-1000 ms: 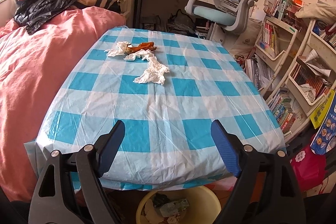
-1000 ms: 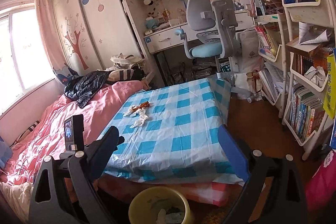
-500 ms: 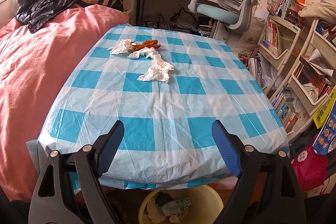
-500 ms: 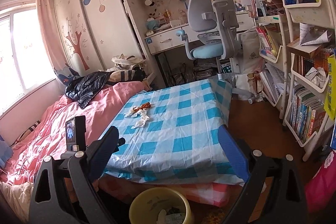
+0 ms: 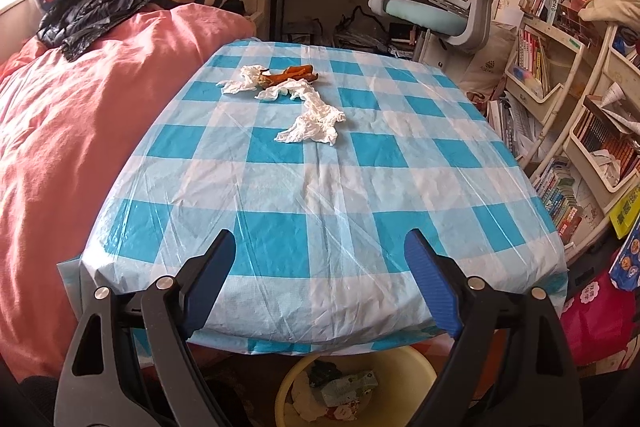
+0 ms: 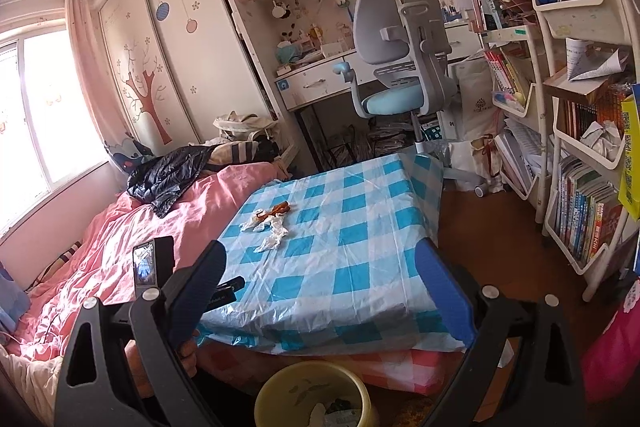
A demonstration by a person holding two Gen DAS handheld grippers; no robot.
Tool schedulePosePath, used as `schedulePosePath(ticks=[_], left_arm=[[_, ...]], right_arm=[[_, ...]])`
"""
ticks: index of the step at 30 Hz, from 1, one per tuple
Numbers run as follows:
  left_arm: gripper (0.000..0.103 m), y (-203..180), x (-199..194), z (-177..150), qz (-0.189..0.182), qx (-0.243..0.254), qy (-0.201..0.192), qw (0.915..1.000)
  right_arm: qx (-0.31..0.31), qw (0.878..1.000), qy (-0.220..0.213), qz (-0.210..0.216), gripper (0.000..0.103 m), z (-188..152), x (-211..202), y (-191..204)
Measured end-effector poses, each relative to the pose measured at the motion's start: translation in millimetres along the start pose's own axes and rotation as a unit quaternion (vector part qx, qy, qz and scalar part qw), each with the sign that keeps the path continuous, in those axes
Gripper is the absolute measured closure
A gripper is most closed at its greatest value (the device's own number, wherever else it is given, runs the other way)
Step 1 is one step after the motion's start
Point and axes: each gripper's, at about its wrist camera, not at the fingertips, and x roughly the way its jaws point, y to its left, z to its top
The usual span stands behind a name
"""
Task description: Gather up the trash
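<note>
Hovering L tool (image 5: 320, 279) and R tool (image 6: 320, 291), both wide open, nothing held. Tissues (image 5: 312, 127) + orange peel (image 5: 290, 75) well ahead on counter (image 5: 360, 187); yellow bin (image 5: 404, 379) just below tools.

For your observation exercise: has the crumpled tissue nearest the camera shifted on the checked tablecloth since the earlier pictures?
No. The crumpled tissue lies across the same squares of the checked tablecloth, just below the orange peel.

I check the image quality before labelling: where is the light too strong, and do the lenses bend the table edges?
Right wrist view: the window at far left is blown out to white, and daylight washes the pink bedding. Left wrist view: lighting is even, with soft sheen on the plastic tablecloth. Both views: fisheye curves the table edges and darkens the corners; the tissues stay sharp.
</note>
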Motion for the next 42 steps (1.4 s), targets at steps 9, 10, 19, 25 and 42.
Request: schedulePosePath(ticks=[9, 10, 19, 25, 42], left_arm=[[0.020, 4.2, -0.1, -0.9, 0.012, -0.001, -0.002, 0.9999], [0.020, 4.3, 0.0, -1.0, 0.013, 0.000, -0.003, 0.9999], [0.020, 7.3, 1.1, -1.1, 0.011, -0.007, -0.001, 0.9999], [0.020, 7.1, 1.1, -1.1, 0.011, -0.007, -0.001, 0.9999], [0.020, 7.8, 2.4, -0.5, 0.015, -0.006, -0.001, 0.9999]], right_arm=[[0.000, 1.000, 0.003, 0.000, 0.012, -1.3, -1.4, -0.3], [-0.002, 1.000, 0.004, 0.000, 0.012, -1.3, -1.3, 0.1], [-0.008, 1.000, 0.011, -0.003, 0.012, -0.6, 1.1, 3.1], [-0.008, 1.000, 0.012, -0.004, 0.012, -0.8, 1.4, 3.5], [-0.014, 1.000, 0.018, -0.007, 0.012, -5.1, 1.3, 4.9]])
